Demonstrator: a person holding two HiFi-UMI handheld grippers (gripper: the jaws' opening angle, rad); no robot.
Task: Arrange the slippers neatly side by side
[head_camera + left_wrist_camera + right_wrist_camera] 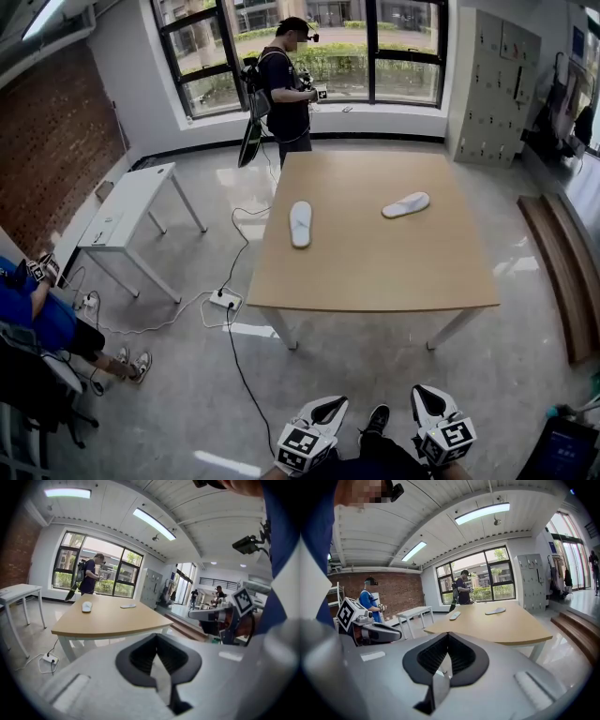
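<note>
Two white slippers lie apart on the wooden table [375, 272]. The left slipper [300, 223] points straight away from me; the right slipper [406, 204] lies at an angle, further back. Both show small in the left gripper view as the left slipper [86, 606] and the right slipper [127, 605], and in the right gripper view as the left slipper [455, 615] and the right slipper [495, 611]. My left gripper [323, 409] and right gripper [427, 401] are held low near my body, well short of the table. Both are shut and hold nothing.
A person [286, 89] stands beyond the table by the window. A white side table [127, 211] stands to the left, and a power strip [225, 300] with cables lies on the floor by the table's left leg. A seated person [42, 314] is at far left. Grey lockers [495, 84] and wooden steps [562, 262] are at right.
</note>
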